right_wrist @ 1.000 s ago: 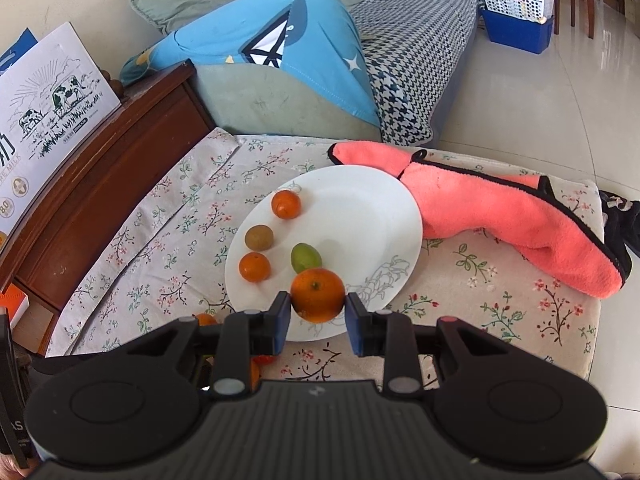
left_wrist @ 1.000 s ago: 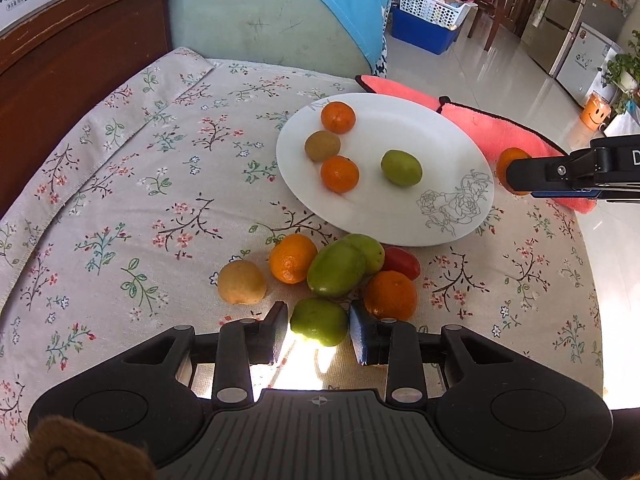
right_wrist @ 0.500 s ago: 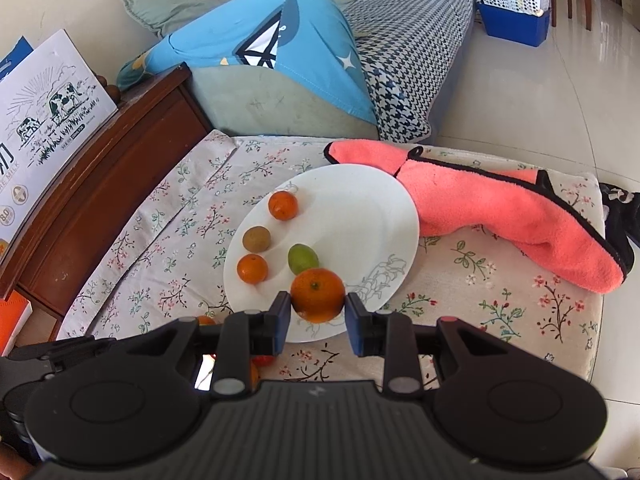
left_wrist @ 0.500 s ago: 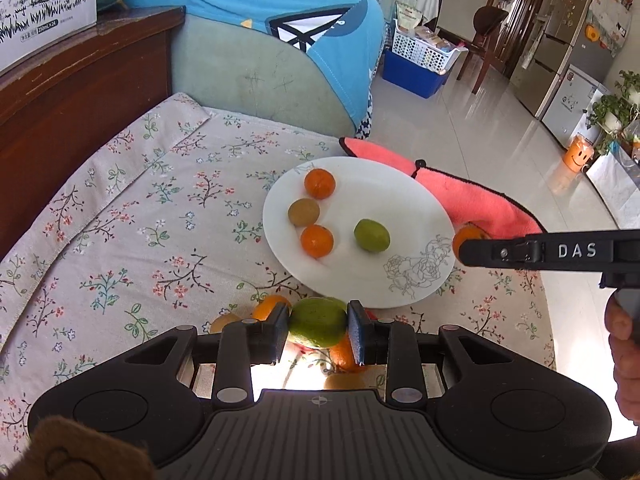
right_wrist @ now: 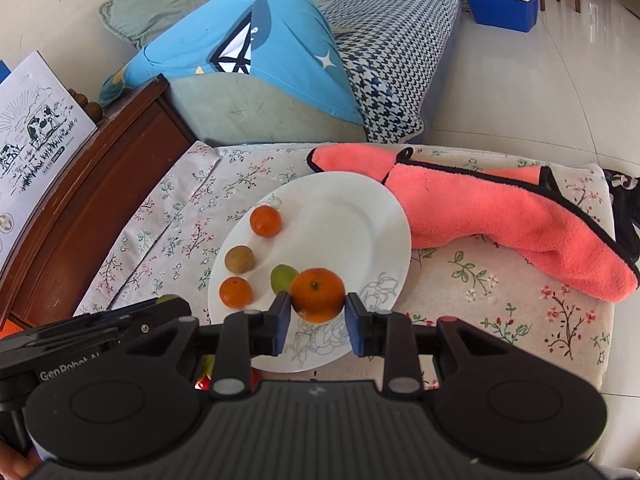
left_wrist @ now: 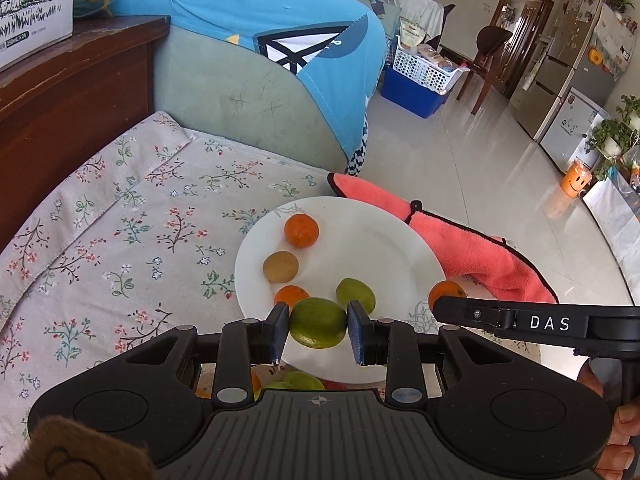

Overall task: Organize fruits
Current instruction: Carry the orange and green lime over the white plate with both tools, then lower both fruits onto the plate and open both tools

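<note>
My left gripper [left_wrist: 318, 330] is shut on a green fruit [left_wrist: 318, 322] and holds it in the air over the near rim of the white plate [left_wrist: 384, 240]. My right gripper [right_wrist: 317, 316] is shut on an orange [right_wrist: 317, 294] above the plate's [right_wrist: 352, 216] near part. On the plate lie two small oranges [right_wrist: 265, 221], a brown fruit [right_wrist: 239, 259] and a small green fruit [right_wrist: 282, 276]. In the left wrist view the right gripper [left_wrist: 452, 300] reaches in from the right with its orange [left_wrist: 446, 291]. A few loose fruits [left_wrist: 296, 380] show under my left gripper.
A pink cloth [right_wrist: 500, 220] lies right of the plate on the flowered tablecloth [left_wrist: 120, 220]. A dark wooden cabinet [left_wrist: 72, 92] stands at the left and a sofa with a blue cover [right_wrist: 256, 52] behind the table. Tiled floor lies to the right.
My left gripper lifted the green fruit off the tablecloth, away from the loose fruits, toward the plate. The right gripper with its orange has shifted slightly over the plate.
</note>
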A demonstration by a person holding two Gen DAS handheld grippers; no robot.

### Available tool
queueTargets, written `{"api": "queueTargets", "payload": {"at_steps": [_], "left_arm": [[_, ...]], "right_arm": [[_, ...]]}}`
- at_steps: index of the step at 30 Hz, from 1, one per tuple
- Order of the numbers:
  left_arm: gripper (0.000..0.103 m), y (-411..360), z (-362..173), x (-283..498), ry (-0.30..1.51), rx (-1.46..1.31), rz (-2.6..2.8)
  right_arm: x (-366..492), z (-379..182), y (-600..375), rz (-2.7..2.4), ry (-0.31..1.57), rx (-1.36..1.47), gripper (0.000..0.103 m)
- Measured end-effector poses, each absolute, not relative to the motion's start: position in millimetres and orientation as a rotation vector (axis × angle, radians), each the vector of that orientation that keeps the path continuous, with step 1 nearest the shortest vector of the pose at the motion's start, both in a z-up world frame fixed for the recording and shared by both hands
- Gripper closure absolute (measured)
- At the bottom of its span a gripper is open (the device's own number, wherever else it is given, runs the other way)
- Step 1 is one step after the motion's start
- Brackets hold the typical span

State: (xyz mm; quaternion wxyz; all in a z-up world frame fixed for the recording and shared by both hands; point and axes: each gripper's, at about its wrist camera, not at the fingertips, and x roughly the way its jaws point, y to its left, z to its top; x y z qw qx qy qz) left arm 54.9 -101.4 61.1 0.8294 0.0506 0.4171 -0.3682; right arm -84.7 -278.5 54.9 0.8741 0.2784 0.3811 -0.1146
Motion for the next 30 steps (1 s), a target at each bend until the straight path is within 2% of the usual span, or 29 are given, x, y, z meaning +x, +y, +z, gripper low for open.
{"api": "queueTargets", "payload": {"at_steps": [12,15,17,18,19,24,30], "left_arm": [[0.074,-130,35,63,0.913,0.146,-0.795],[0.07,-129,42,62,0.886,0.146,-0.792],[0.059,-127,49,60,0.867,0.15,-0.786],[0.047,-126,51,59,0.862,0.153,-0.779],[0.04,-125,55,59,0.855,0.159,-0.771],[0.033,-115,69,61,0.851,0.174,-0.733],[0.015,-89,80,58,0.812,0.188,-0.667]], "right_arm": [[-65,33,-288,-0.308,0.845,0.602,0.071],[-66,34,-290,-0.313,0.828,0.623,0.07],[-67,37,-289,-0.309,0.819,0.63,0.07],[-67,39,-289,-0.307,0.814,0.629,0.07],[-68,40,-288,-0.306,0.812,0.628,0.07],[-70,46,-284,-0.291,0.802,0.623,0.066],[-78,57,-268,-0.268,0.793,0.563,0.057]]}}
